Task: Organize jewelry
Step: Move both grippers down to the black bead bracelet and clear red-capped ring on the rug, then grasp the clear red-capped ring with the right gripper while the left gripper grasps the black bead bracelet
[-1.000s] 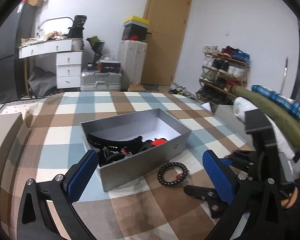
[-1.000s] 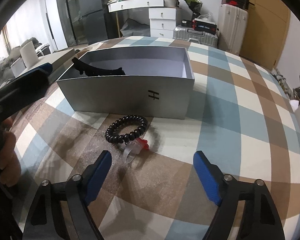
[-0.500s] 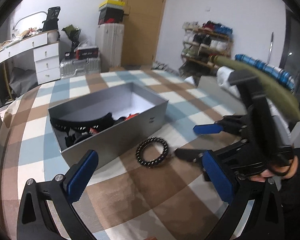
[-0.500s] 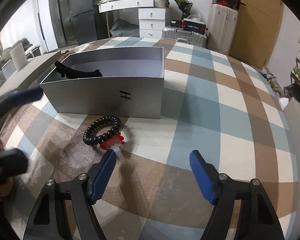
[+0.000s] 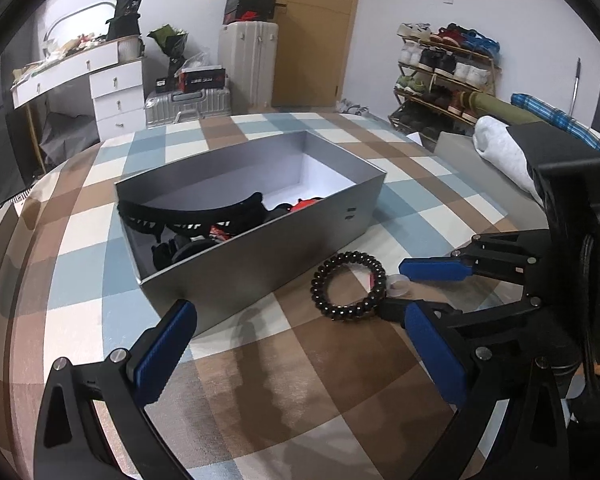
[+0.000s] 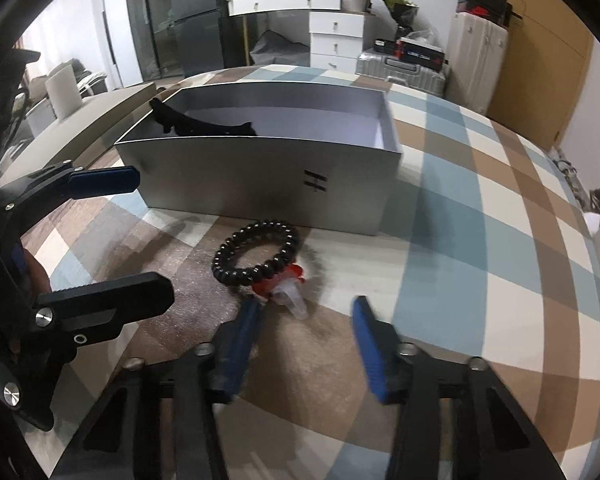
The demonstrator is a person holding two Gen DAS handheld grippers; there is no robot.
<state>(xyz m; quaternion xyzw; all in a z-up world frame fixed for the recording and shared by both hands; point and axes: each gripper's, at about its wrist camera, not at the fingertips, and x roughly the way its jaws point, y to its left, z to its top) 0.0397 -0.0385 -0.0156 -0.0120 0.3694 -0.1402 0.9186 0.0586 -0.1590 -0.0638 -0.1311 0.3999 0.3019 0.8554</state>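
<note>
A black bead bracelet (image 5: 348, 285) (image 6: 256, 251) lies on the checked tablecloth in front of the grey box (image 5: 284, 240) (image 6: 260, 176). A clear ring with a red top (image 6: 286, 292) (image 5: 398, 285) touches the bracelet's near side. My right gripper (image 6: 306, 316) is open, low over the cloth, its blue pads either side of the ring. It also shows in the left wrist view (image 5: 414, 290). My left gripper (image 5: 300, 344) is open and empty, left of the bracelet. The box holds a black hair clip (image 5: 192, 212) and other dark and red pieces.
The box stands mid-table with its long side towards me. A white folded cloth and green roll (image 5: 500, 148) lie at the table's right edge. Drawers (image 5: 116, 96), suitcases and a shoe rack (image 5: 444, 76) stand behind the table.
My right gripper has moved forward and down until its pads flank the ring, and its jaws have narrowed. The left gripper has swung back to face the box.
</note>
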